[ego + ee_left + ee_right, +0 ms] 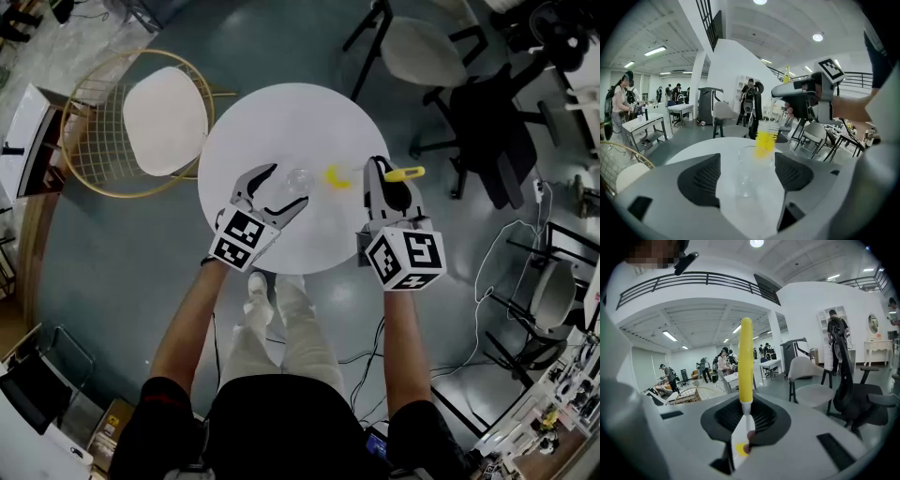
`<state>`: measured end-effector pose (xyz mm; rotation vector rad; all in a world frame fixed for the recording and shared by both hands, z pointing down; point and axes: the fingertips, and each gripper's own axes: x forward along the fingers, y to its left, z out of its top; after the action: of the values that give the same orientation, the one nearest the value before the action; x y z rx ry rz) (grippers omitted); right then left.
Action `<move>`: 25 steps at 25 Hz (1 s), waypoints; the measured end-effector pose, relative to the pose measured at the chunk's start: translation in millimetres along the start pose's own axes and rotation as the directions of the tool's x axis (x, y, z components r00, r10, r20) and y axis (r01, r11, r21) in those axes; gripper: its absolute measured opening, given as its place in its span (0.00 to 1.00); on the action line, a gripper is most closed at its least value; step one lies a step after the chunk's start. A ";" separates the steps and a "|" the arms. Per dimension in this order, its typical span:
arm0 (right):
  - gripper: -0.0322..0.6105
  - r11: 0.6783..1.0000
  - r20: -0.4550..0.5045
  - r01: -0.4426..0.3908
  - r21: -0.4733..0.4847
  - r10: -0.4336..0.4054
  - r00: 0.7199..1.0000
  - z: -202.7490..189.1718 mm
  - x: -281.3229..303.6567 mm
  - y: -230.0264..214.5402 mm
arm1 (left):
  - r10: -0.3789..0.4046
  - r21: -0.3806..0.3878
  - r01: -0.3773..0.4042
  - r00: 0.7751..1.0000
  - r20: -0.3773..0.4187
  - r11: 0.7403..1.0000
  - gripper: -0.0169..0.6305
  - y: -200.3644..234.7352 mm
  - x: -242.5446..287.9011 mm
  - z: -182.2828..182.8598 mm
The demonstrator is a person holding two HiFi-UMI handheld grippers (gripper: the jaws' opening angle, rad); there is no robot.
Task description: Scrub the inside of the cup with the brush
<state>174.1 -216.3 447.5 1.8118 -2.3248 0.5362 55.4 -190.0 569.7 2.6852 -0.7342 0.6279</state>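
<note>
Our left gripper (286, 186) has its jaws spread around the clear cup (298, 178) mid-table (281, 112), with the pads apart from it. Our right gripper (380, 173) pinches the brush (336, 176), its bristles at the cup's three o'clock. A gold chair (141, 122) stands at the table's ten o'clock on the grey floor (112, 262).

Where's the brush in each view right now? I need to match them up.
Head view: brush right of centre, bristles beside the cup, held by the right gripper.
Left gripper view: its yellow bristles at centre, by the cup's rim.
Right gripper view: its yellow handle upright at centre.
Shared landmark: the gold wire chair, left in all three.
</note>
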 end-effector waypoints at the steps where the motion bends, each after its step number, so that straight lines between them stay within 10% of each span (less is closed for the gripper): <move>1: 0.12 1.000 0.000 0.001 0.001 -0.001 1.000 -0.7 1.0 -0.1 | -0.003 0.004 0.003 1.000 -0.003 1.000 0.58 -0.7 1.3 -0.9; 25: 0.12 1.000 -0.004 0.007 0.004 -0.007 1.000 -3.9 2.4 -1.8 | 0.000 0.125 0.006 0.999 -0.048 0.992 0.55 -7.5 24.1 -14.5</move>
<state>174.7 -217.3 452.3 1.8188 -2.3158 0.5437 73.4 -188.3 592.6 2.7728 -0.6996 0.7582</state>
